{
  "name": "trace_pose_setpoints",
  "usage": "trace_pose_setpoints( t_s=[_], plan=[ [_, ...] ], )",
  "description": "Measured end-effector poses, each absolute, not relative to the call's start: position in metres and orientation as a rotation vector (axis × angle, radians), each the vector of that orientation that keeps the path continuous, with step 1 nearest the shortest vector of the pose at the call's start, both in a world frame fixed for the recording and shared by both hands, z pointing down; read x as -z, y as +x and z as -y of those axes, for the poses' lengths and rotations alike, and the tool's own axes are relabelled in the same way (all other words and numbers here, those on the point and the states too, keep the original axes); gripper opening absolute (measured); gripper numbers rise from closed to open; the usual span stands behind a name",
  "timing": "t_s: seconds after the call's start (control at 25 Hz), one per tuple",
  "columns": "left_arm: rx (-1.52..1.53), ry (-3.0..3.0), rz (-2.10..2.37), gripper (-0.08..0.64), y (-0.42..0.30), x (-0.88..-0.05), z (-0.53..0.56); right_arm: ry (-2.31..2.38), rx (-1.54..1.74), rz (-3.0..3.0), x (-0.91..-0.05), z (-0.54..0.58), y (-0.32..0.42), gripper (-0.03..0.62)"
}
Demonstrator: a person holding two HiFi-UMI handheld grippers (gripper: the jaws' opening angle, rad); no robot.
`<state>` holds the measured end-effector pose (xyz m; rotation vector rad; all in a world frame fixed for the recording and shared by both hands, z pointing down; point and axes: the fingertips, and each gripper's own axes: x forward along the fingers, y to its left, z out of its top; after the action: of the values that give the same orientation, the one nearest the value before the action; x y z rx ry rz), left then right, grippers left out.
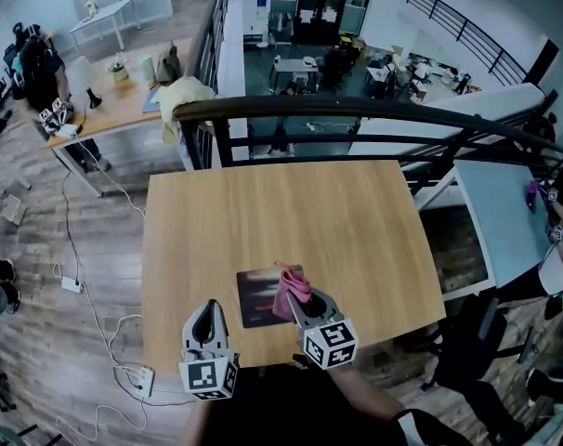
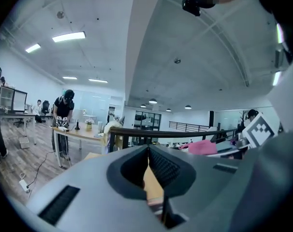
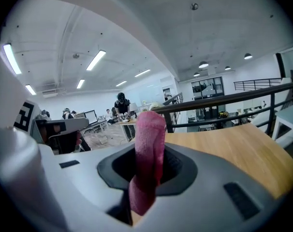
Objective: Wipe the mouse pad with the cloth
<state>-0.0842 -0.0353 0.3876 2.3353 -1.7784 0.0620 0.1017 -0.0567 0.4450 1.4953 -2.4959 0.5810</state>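
Two risks stand out, both judged from how things lie. The flat dark rectangular mouse pad (image 1: 258, 297) with a reddish print lies loose on the pale wooden table (image 1: 291, 207), with little bare wood between it and the table's near edge. The right gripper (image 1: 302, 305) sits at the pad's right edge, its jaws clamped on the bunched pink cloth (image 1: 292, 289), which pokes up out of them as a narrow roll. Whether the roll touches the pad I cannot tell. The left gripper (image 1: 207, 312) hangs just off the pad's near left corner, jaws pressed together with nothing between them, and it does not pin the pad.

First, with nothing holding the pad down, a dragging stroke may carry the whole pad along the smooth wood, or off the near edge, instead of rubbing it. Second, so little cloth shows past the jaws that a low stroke could put hard jaw plastic on the pad, or tug the roll out of the grip
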Motion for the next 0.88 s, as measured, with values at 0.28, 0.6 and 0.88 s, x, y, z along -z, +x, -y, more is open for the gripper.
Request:
trace_pose_setpoints(
  t_s=[0.28, 0.6, 0.88],
  plan=[
    [-0.051, 2.297, 1.751, 0.023, -0.099, -0.403, 0.028, 1.486, -0.542, 2.515, -0.437, 0.030, 0.059, 0.089],
    [-0.087, 2.362, 1.719, 0.023, -0.109, -0.411, 0.033, 1.550, -0.522, 2.542, -0.432, 0.030, 0.049, 0.089],
    [-0.079, 2.407, 1.679, 0.023, -0.107, -0.407, 0.032, 1.576, -0.495, 2.532, -0.429, 0.027, 0.048, 0.089]
  ],
)
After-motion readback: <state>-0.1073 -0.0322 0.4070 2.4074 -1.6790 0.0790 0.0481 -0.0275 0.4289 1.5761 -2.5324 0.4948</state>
